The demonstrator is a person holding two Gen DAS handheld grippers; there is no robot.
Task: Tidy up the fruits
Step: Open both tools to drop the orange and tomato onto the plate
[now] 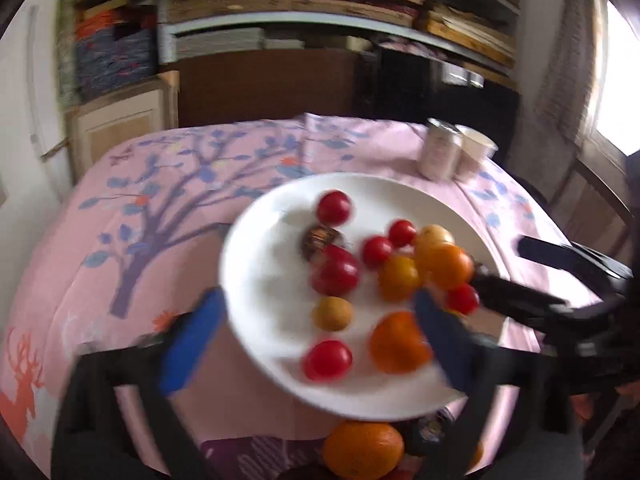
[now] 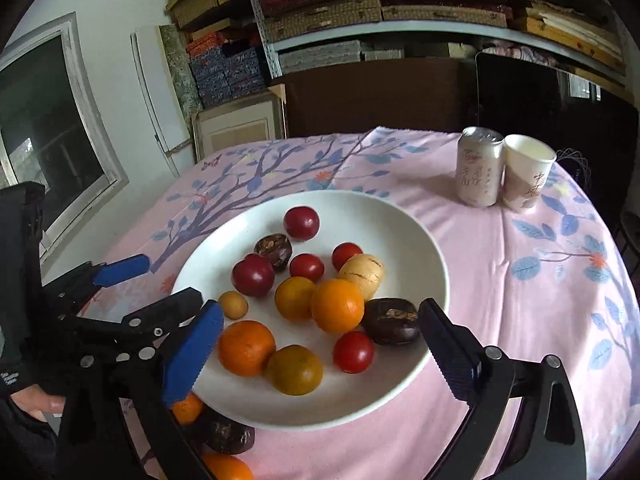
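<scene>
Fruits (image 2: 335,305) are sitting piled on the white plate (image 2: 434,264) mid-tablecloth (image 2: 520,300); left gripper (image 1: 320,334) and right gripper (image 2: 320,354) are both hanging released, grasping nothing. Strays (orange (image 2: 188,408), dark fruit (image 2: 230,436)) are lying off the plate's near rim, probably next to collect.

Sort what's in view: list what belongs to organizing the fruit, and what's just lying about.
For the job: white plate; fruits on it, e.g. orange, red tomato; dark fruit beside the plate.

Lying about: drink can; paper cup; shelved boxes.
</scene>
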